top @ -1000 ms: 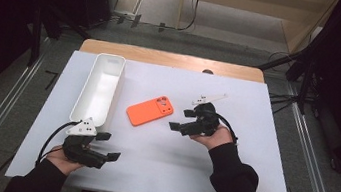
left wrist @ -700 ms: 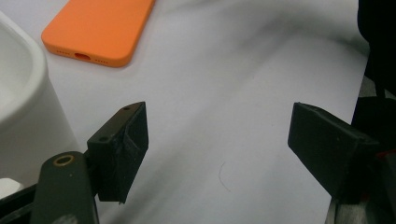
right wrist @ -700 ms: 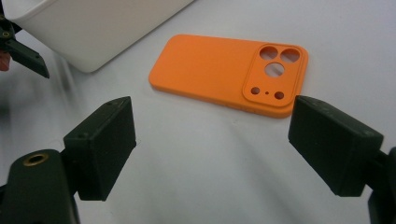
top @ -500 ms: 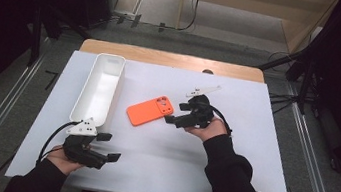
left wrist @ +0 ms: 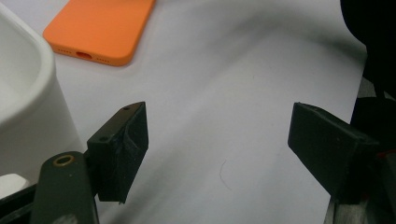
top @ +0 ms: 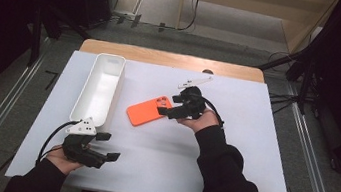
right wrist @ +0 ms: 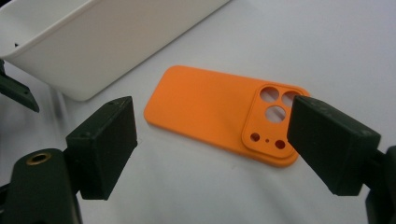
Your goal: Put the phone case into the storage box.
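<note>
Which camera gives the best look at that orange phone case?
The right gripper view: the orange phone case lies whole and close, camera cutouts clear, between that gripper's open jaws. The high view shows it small beside the white tray. The left gripper view catches its bottom end.

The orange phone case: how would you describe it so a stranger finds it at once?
On the white sheet covering the table, look just right of the long white plastic tray. The flat orange phone case lies there, the sheet's only brightly coloured thing, with round camera holes.

Phone case [right wrist: 210, 109] — plain orange; tray [top: 100, 86] white; table cover [top: 231, 150] white; both grippers' jaws — black.
</note>
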### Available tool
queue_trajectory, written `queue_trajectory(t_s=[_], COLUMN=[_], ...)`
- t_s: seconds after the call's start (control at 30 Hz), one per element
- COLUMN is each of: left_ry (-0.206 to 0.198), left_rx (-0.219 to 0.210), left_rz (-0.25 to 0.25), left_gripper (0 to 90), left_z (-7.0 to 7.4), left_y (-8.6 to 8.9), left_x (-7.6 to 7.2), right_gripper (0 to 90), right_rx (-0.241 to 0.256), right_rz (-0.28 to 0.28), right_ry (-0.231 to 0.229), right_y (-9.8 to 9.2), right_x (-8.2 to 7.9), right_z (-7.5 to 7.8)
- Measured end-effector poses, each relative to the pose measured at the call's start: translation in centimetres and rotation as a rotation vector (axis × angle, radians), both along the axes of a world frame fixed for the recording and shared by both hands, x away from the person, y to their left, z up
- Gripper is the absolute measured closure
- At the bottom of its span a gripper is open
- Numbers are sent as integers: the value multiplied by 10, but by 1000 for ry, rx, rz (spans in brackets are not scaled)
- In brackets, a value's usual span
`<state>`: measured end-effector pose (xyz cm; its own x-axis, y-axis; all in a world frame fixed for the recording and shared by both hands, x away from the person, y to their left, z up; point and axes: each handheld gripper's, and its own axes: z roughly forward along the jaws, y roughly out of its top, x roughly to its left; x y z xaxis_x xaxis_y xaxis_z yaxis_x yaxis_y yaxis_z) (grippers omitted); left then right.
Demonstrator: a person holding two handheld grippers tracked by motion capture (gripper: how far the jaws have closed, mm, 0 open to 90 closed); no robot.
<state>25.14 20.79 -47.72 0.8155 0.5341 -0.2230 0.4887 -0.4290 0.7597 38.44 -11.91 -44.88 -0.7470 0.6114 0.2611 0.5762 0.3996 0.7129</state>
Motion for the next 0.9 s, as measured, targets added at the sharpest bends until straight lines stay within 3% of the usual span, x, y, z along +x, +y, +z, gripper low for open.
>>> queue_trajectory(t_s=[0.27,0.9], left_ry=[-1,-3], left_rx=[6,11], left_rz=[-1,-8], left_gripper=[202,202], left_z=[0,0], left_y=[0,1], left_x=[0,0], right_gripper=[187,224], right_rx=[-23,-1], right_rz=[-1,-32], right_ry=[-10,-29], right_y=[11,37], right_x=[10,27], right_z=[-1,-14])
